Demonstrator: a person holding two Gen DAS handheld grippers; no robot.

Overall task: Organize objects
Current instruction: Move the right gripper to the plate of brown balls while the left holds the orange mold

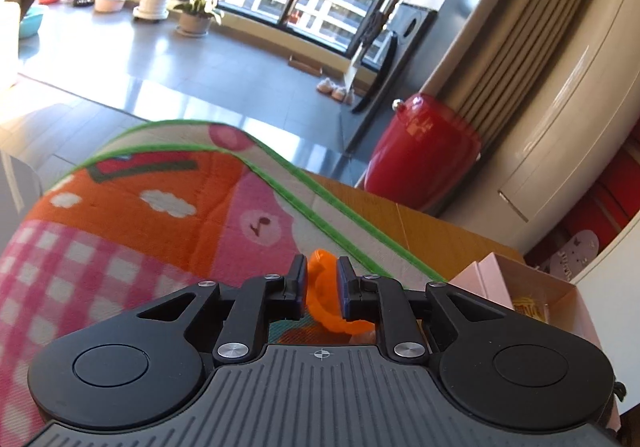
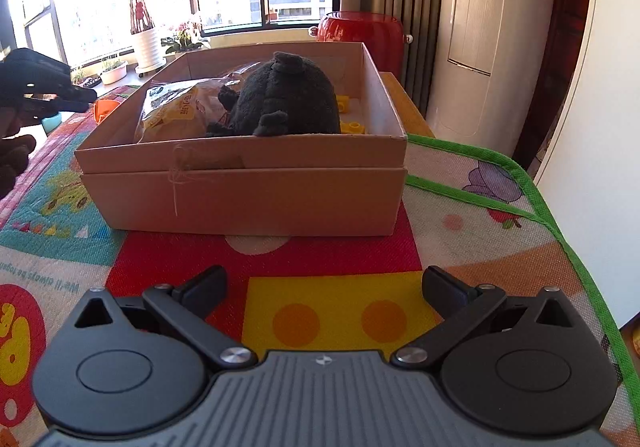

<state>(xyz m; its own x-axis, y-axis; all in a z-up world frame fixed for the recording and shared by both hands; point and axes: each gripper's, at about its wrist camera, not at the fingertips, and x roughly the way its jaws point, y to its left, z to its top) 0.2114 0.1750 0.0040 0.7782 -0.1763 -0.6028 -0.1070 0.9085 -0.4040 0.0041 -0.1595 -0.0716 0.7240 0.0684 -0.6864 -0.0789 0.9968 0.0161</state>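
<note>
Left gripper [image 1: 322, 279]: pressed together on an orange plastic toy [image 1: 326, 297], which is pinched between the two pads above the play mat [image 1: 132, 215]; in the right wrist view this gripper [image 2: 86, 99] is seen at 9 o'clock, with the orange toy [image 2: 105, 108] just beside the box's left wall.
Play mat edge: a green border [image 1: 340, 235] is seen running toward 4 o'clock, with bare wooden table [image 1: 420, 223] beyond it.
Cardboard box [image 2: 244, 199]: set on the mat at 12 o'clock of the right gripper; open mat is left between box and fingers.
Box contents: a dark plush toy [image 2: 286, 99] at centre, a crinkled yellow snack bag [image 2: 176, 113] touching its left, yellow bricks [image 2: 352, 126] at its right.
Right gripper [image 2: 324, 287]: spread wide, nothing held between the fingers.
Open room: mat lies free at 3 o'clock of the box up to the green border [image 2: 532, 191].
Writing: upside-down print on the mat [image 2: 40, 281], partly readable as "We'll always be"; the bag's print is not legible.
</note>
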